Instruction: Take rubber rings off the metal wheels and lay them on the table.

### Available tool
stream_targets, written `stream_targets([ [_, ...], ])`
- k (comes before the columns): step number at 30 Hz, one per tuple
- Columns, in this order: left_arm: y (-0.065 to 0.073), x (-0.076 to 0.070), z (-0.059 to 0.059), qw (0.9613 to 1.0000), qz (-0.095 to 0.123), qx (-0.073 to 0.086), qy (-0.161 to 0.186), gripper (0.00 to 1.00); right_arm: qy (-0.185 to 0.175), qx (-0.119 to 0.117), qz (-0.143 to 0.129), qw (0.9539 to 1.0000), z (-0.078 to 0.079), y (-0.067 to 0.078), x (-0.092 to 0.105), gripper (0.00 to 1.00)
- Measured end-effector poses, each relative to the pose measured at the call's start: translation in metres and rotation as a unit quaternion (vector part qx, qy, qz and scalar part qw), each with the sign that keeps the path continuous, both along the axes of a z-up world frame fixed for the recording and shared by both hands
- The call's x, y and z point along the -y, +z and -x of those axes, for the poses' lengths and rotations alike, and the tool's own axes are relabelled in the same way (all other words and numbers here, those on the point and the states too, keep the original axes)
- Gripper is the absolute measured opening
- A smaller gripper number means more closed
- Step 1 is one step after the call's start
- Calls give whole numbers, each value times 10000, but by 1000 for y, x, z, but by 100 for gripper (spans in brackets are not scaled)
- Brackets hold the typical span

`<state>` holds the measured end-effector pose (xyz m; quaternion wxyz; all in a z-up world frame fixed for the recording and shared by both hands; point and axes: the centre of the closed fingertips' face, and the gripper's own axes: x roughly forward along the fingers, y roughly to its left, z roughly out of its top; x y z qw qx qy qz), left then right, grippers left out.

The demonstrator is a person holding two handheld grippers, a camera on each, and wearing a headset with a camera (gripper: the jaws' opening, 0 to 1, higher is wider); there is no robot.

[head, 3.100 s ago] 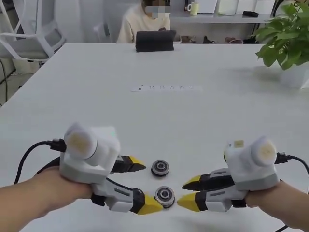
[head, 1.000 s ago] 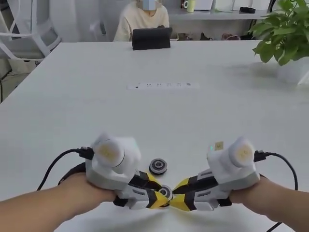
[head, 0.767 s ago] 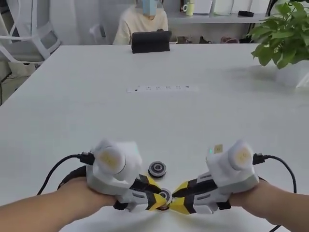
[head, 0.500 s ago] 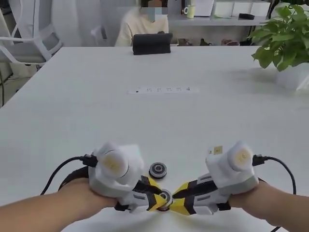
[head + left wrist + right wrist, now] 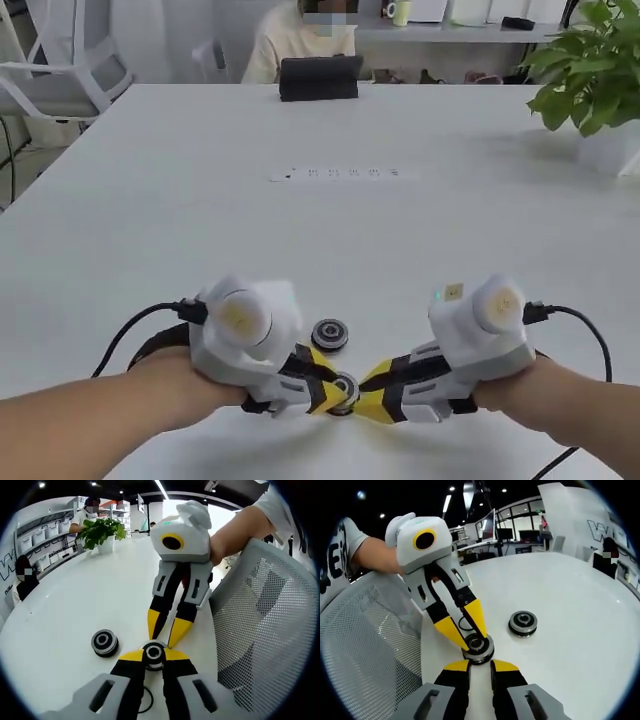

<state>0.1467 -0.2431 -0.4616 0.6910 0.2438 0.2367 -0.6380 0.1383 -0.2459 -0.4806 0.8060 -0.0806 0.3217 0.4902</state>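
Two small metal wheels with black rubber rings lie near the white table's (image 5: 300, 240) front edge. The nearer wheel (image 5: 345, 388) (image 5: 153, 652) (image 5: 479, 648) sits between my two grippers. My left gripper (image 5: 325, 392) (image 5: 153, 656) is shut on it across its sides, and appears in the right gripper view (image 5: 469, 630) clamping the wheel. My right gripper (image 5: 368, 398) (image 5: 481, 666) meets the wheel from the opposite side, its yellow tips pinched narrowly on the rubber rim (image 5: 164, 631). The second wheel (image 5: 329, 334) (image 5: 104, 642) (image 5: 523, 623) lies free just beyond.
A white power strip (image 5: 335, 173) lies mid-table. A potted plant (image 5: 595, 60) stands at the far right. A person sits behind a dark laptop (image 5: 318, 78) at the far end. A mesh chair (image 5: 260, 630) is close behind the table's near edge.
Three seconds ago both grippers stood open either side of the near wheel; they have since closed in on it. Over the last second they hold the same pose.
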Motion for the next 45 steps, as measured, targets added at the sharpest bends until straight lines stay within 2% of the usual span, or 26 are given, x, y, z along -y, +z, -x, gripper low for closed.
stream_targets([
  [19,0,0,1,10000,28,33,6,7,19,-13,-73,10000,0,0,1,8],
  [26,0,0,1,10000,43,57,8,7,38,76,-82,9999,1,0,1,7],
  [33,0,0,1,9999,60,84,2,7,-23,62,-65,10000,1,-1,3,0],
  [38,0,0,0,9999,72,80,31,7,-86,42,-84,9999,0,-1,3,0],
  [42,0,0,0,9999,49,98,54,7,-229,-78,-188,9995,-1,-1,4,0],
  [44,0,0,0,9999,50,112,59,7,-462,-321,-400,9976,-1,-1,4,0],
  [45,0,0,0,9999,51,112,58,7,-501,-369,-466,9970,-2,0,5,0],
])
